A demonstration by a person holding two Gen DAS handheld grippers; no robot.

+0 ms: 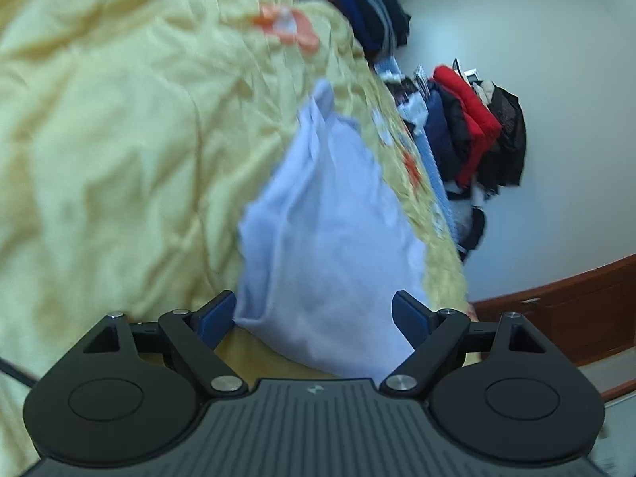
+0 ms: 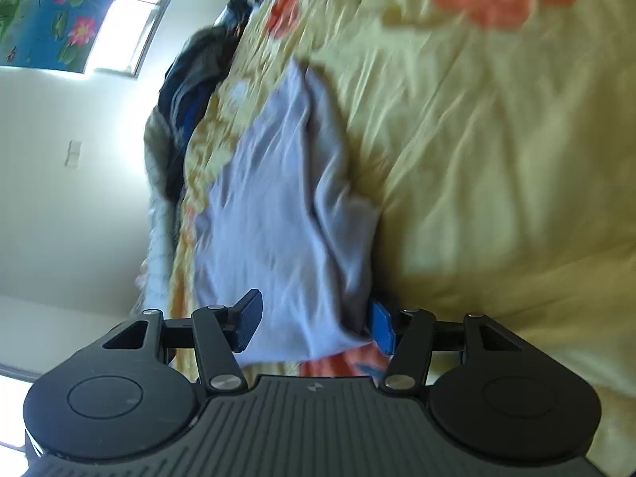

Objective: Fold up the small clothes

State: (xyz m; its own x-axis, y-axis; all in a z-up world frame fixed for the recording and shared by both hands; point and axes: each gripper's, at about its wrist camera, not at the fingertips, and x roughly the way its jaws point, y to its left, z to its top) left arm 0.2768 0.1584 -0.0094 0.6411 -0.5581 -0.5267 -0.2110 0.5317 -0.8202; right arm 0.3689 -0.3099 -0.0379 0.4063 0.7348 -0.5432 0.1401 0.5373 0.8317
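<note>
A pale lilac garment (image 1: pixel 330 238) is seen lying on a yellow bedspread (image 1: pixel 119 159) printed with orange flowers (image 1: pixel 286 26), near the edge of the bed. In the left wrist view the left tongs (image 1: pixel 314 318) are spread wide, one blue pad at each side of the garment's near end; the cloth lies between them, and no pressing is visible. In the right wrist view the right tongs (image 2: pixel 314 324) are also held apart around the near end of the same garment (image 2: pixel 278 214). One pad is seen on top of the cloth and the other is partly covered by its folded edge, so whether the cloth is pinched cannot be told for certain. Both pictures are blurred. Behind the bed, a heap of dark clothes (image 1: pixel 357 4) is seen, and a red jacket (image 1: pixel 469 119) is hung by the white wall (image 1: pixel 556 59).
</note>
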